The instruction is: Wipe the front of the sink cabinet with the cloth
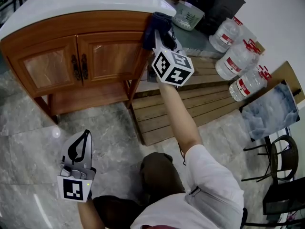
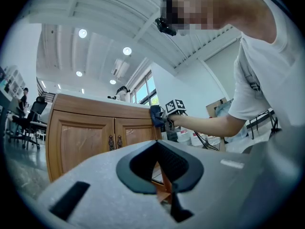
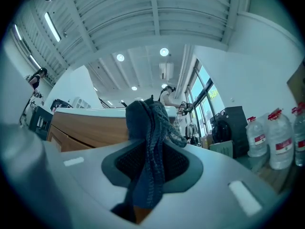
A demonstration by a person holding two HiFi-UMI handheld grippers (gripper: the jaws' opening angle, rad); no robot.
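Note:
The wooden sink cabinet (image 1: 57, 66) with two doors and a white top stands at the upper left of the head view. My right gripper (image 1: 160, 35) is shut on a dark blue cloth (image 1: 157, 24), which is pressed against the cabinet's top right front corner. In the right gripper view the cloth (image 3: 148, 128) hangs between the jaws, with the cabinet (image 3: 90, 128) behind. My left gripper (image 1: 87, 133) hangs low over the floor, well away from the cabinet, shut and holding nothing. Its own view shows the cabinet doors (image 2: 90, 137) and the cloth (image 2: 156, 116) far off.
A wooden pallet (image 1: 190, 109) lies right of the cabinet, with large water bottles (image 1: 238, 56) beyond it. A green basket (image 1: 188, 15) sits behind the cabinet corner. Dark chairs (image 1: 281, 161) stand at the right edge. The floor (image 1: 28, 156) is grey marble.

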